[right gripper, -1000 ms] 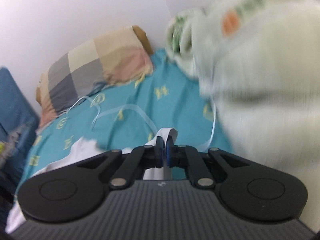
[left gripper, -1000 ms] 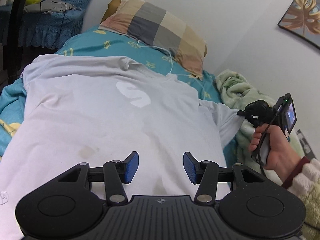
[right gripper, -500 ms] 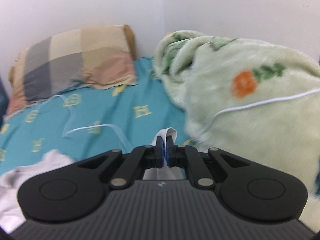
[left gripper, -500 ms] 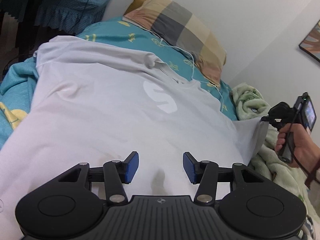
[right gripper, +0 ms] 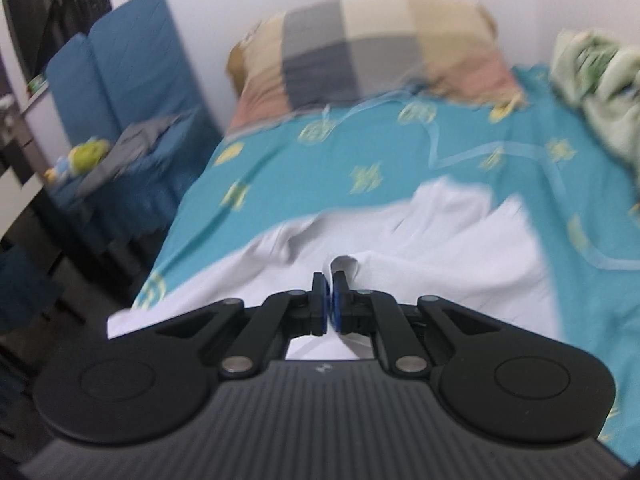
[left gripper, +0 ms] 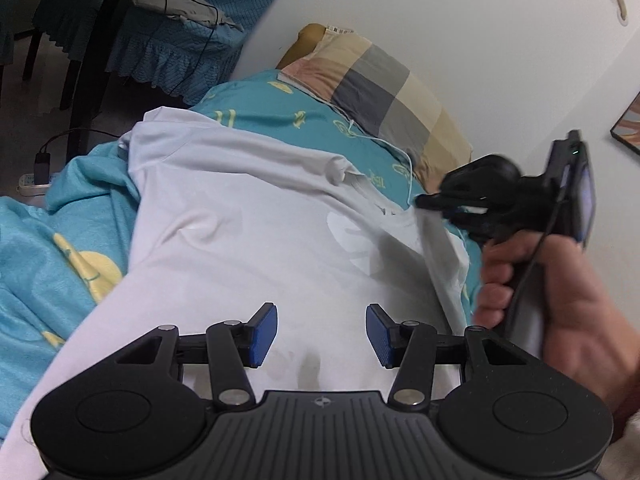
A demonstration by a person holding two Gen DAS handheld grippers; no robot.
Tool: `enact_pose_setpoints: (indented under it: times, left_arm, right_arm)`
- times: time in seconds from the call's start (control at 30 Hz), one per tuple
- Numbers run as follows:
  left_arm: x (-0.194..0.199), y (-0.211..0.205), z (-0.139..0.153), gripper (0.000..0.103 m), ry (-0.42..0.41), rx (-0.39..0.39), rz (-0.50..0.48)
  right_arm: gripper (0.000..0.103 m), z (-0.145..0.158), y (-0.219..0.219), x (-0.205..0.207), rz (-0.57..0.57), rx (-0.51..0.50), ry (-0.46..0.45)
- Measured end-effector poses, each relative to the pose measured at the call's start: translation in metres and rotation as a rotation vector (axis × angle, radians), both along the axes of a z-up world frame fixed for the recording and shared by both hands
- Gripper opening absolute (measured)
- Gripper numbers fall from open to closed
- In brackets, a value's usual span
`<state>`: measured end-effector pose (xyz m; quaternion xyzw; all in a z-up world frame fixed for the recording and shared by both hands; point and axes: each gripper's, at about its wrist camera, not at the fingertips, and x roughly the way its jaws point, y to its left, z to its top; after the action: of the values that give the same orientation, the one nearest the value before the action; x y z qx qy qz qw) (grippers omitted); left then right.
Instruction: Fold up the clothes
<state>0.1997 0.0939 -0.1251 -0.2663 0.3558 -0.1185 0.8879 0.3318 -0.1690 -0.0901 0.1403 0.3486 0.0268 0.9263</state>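
A white T-shirt (left gripper: 256, 240) lies spread on the teal bed sheet (left gripper: 52, 256), collar toward the pillow. My left gripper (left gripper: 322, 334) is open and empty, low over the shirt's lower middle. My right gripper (right gripper: 330, 300) is shut on the shirt's right sleeve (left gripper: 444, 252) and holds it lifted and folded inward over the shirt's chest; it also shows in the left wrist view (left gripper: 452, 204), held by a hand. The shirt (right gripper: 420, 256) shows blurred in the right wrist view.
A checked pillow (left gripper: 384, 92) lies at the head of the bed with a white cable (left gripper: 400, 152) trailing from it. A green fleece blanket (right gripper: 600, 92) is bunched by the wall. A blue-covered chair (left gripper: 172, 36) with grey cloth stands left of the bed.
My right gripper has carried the sleeve from the blanket side inward over the shirt's chest. My left gripper stays open over the lower shirt, its view swung left.
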Motion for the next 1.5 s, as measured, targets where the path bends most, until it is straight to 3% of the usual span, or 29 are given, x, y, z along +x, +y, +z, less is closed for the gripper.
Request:
enact_pose_setpoints:
  times: [0.13, 0.17, 0.2, 0.23, 0.27, 0.3, 0.53, 0.7, 0.8, 0.97, 1.17, 1.3, 1.43, 1.5]
  left_arm:
    - [-0.002, 0.003, -0.001, 0.051, -0.002, -0.002, -0.011]
    - [-0.001, 0.002, 0.000, 0.052, -0.009, -0.002, -0.015]
    - [0.000, 0.000, 0.000, 0.052, -0.011, -0.001, -0.020]
    - [0.000, -0.002, 0.000, 0.052, -0.013, 0.000, -0.025]
    - [0.001, -0.004, 0.000, 0.052, -0.015, 0.002, -0.031]
    - [0.002, -0.006, -0.001, 0.052, -0.015, 0.004, -0.037]
    - [-0.002, -0.019, 0.001, 0.053, -0.028, 0.005, -0.090]
    - [-0.011, -0.033, 0.001, 0.053, -0.036, 0.052, -0.137]
    - [-0.017, -0.044, 0.000, 0.053, -0.028, 0.101, -0.162]
    - [-0.029, -0.067, 0.015, 0.053, -0.050, 0.172, -0.183]
    - [-0.020, -0.128, 0.035, 0.058, -0.114, 0.205, -0.209]
    - [0.018, -0.183, 0.028, 0.059, -0.111, 0.200, -0.232]
    - [0.065, -0.232, 0.008, 0.059, -0.074, 0.170, -0.225]
    - [0.086, -0.253, -0.005, 0.059, -0.049, 0.194, -0.224]
  right_arm:
    - [0.011, -0.021, -0.001, -0.002, 0.099, 0.105, 0.050]
    - [0.017, -0.019, -0.001, -0.008, 0.120, 0.096, 0.047]
    - [0.037, -0.015, -0.004, -0.014, 0.140, 0.082, 0.037]
    - [0.049, -0.010, -0.007, -0.023, 0.152, 0.065, 0.020]
    - [0.068, -0.003, -0.011, -0.034, 0.153, 0.051, 0.000]
    - [0.073, 0.004, -0.018, -0.045, 0.153, 0.046, -0.018]
    - [0.072, 0.046, -0.069, -0.158, 0.101, -0.003, -0.056]
    - [0.072, 0.051, -0.092, -0.248, 0.031, -0.077, -0.034]
    - [0.072, 0.043, -0.106, -0.281, -0.028, -0.068, -0.053]
    - [0.072, 0.041, -0.121, -0.292, -0.031, 0.024, -0.066]
    - [0.073, 0.040, -0.129, -0.294, -0.076, -0.053, -0.086]
    - [0.073, 0.036, -0.143, -0.292, -0.110, -0.073, -0.078]
    - [0.073, 0.029, -0.165, -0.290, -0.152, -0.033, -0.068]
    - [0.073, 0.027, -0.177, -0.287, -0.181, -0.002, -0.071]
